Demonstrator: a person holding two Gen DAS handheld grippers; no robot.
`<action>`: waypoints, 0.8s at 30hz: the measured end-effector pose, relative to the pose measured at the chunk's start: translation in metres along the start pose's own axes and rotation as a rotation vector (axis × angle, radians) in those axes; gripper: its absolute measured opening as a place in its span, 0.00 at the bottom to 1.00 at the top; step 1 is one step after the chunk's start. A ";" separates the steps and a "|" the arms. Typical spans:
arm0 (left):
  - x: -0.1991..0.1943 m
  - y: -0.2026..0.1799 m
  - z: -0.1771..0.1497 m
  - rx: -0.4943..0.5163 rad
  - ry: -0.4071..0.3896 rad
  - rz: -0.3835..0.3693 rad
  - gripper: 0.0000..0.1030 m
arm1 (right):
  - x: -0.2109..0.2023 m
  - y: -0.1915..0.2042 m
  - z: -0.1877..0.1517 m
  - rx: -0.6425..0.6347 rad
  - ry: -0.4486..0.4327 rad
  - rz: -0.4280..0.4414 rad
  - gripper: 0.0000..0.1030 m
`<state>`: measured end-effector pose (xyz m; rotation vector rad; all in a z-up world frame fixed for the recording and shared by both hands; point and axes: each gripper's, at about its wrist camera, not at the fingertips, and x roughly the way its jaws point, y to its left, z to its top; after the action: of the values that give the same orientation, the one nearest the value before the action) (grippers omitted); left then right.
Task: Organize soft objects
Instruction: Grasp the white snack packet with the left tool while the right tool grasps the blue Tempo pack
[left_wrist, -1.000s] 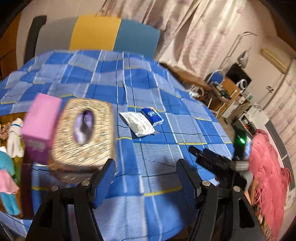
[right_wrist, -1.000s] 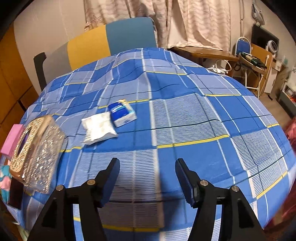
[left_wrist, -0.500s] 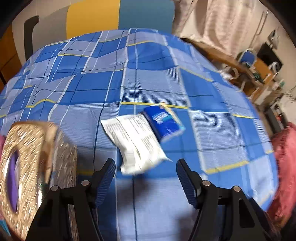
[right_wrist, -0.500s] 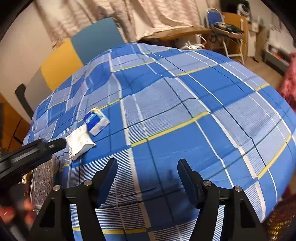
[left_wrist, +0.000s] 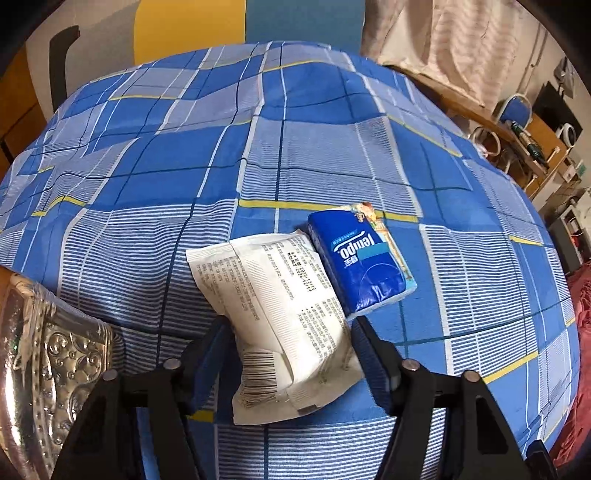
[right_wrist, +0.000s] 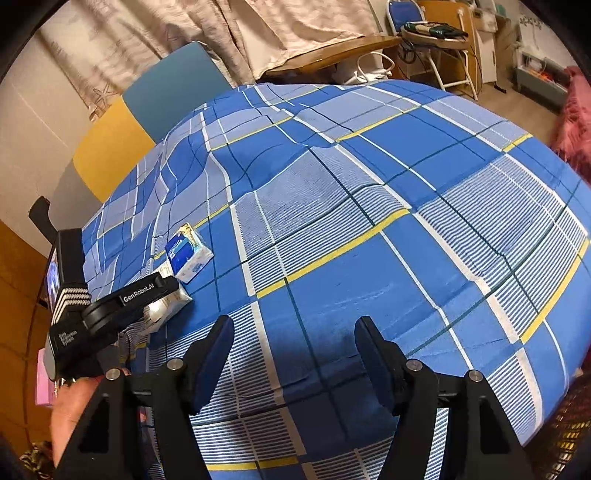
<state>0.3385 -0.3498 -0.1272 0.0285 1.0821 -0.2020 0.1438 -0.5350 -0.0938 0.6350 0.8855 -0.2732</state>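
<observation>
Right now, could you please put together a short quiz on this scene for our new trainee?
1. True or false: the white packet lies between the fingers of the left gripper.
2. Which item lies beside the white packet, farther from the left gripper?
A. blue tissue pack
B. a green sponge
C. a red towel
3. Fill in: the right gripper hangs over bare ____ tablecloth, with nothing between its fingers.

Key: 1 true, with the jaws closing and the pads not yet pressing; 2 A; 3 blue checked.
</observation>
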 end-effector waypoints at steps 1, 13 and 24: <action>-0.001 0.000 -0.003 0.016 -0.009 -0.005 0.60 | 0.000 -0.001 0.000 0.007 0.002 0.002 0.67; -0.040 0.001 -0.072 0.066 -0.095 -0.116 0.50 | 0.002 0.002 0.000 -0.012 0.001 0.020 0.67; -0.050 0.010 -0.103 0.100 -0.207 -0.164 0.51 | 0.020 0.049 0.011 -0.228 -0.025 0.084 0.74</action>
<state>0.2278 -0.3201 -0.1326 0.0081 0.8671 -0.3986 0.1861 -0.5030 -0.0844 0.4548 0.8494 -0.1019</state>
